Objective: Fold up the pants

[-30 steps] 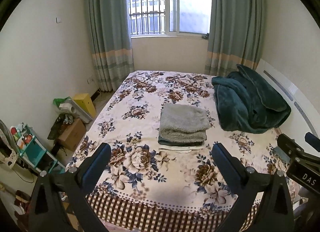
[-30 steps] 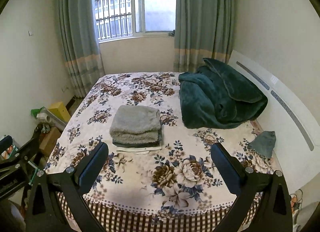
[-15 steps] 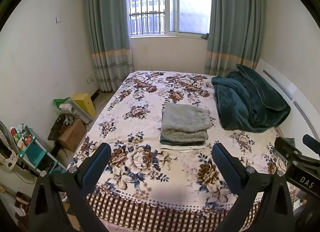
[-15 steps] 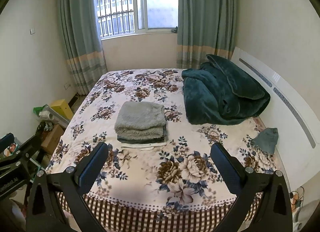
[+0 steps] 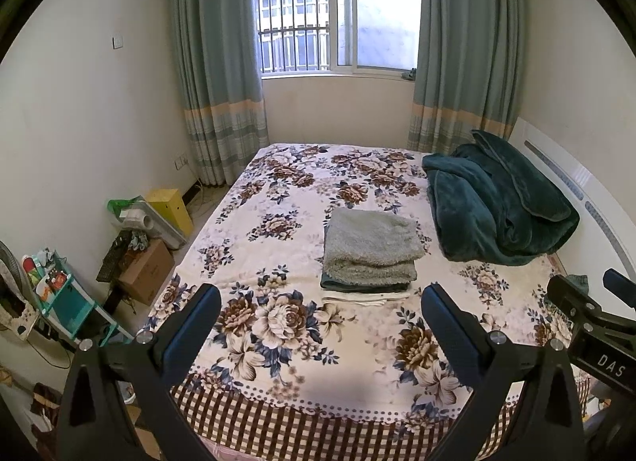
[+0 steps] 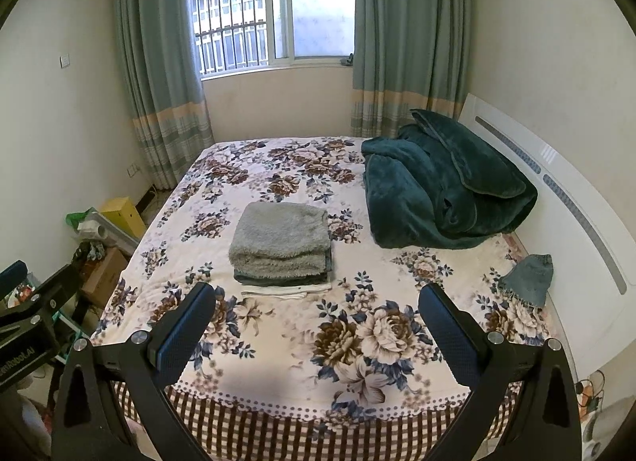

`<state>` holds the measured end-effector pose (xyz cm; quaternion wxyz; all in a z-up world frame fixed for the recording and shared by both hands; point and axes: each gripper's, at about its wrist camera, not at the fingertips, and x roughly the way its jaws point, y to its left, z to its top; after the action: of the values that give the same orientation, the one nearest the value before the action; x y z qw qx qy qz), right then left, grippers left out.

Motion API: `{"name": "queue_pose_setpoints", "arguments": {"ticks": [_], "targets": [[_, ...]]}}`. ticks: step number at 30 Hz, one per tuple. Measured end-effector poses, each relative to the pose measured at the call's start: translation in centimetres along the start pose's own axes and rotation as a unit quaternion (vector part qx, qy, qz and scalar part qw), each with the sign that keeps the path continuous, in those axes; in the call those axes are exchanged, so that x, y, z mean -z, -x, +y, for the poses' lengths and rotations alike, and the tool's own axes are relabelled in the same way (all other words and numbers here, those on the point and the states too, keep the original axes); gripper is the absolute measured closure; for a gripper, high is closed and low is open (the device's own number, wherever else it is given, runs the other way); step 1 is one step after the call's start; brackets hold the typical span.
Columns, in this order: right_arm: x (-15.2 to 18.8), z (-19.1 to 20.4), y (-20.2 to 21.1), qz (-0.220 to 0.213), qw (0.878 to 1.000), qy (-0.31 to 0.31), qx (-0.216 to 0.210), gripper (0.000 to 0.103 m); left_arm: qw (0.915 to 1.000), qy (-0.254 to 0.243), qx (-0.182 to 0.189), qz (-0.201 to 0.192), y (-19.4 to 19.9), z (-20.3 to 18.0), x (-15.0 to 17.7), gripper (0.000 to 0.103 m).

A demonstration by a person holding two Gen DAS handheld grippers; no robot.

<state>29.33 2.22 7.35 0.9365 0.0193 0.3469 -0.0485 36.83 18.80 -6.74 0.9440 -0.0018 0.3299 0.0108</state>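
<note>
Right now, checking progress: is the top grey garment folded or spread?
Folded: the grey fleece garment lies as a neat rectangle, doubled layers at its near edge, atop the stack.

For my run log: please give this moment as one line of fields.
stage: folding looks done | left gripper: open, empty | right gripper: open, empty | folded stack: mid-bed, grey piece on top | teal blanket: by headboard
</note>
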Motion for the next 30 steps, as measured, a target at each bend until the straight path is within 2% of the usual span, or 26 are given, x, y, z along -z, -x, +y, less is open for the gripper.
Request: {"name": "queue_pose_setpoints", "arguments": {"ticks": [30], "targets": [[-0.85, -0.75, -1.13, 0.005, 1.0, 0.005, 0.002, 0.0, 1.0, -0.003, 0.001, 0.0, -0.55, 0.44, -0.55, 0.0]]}}
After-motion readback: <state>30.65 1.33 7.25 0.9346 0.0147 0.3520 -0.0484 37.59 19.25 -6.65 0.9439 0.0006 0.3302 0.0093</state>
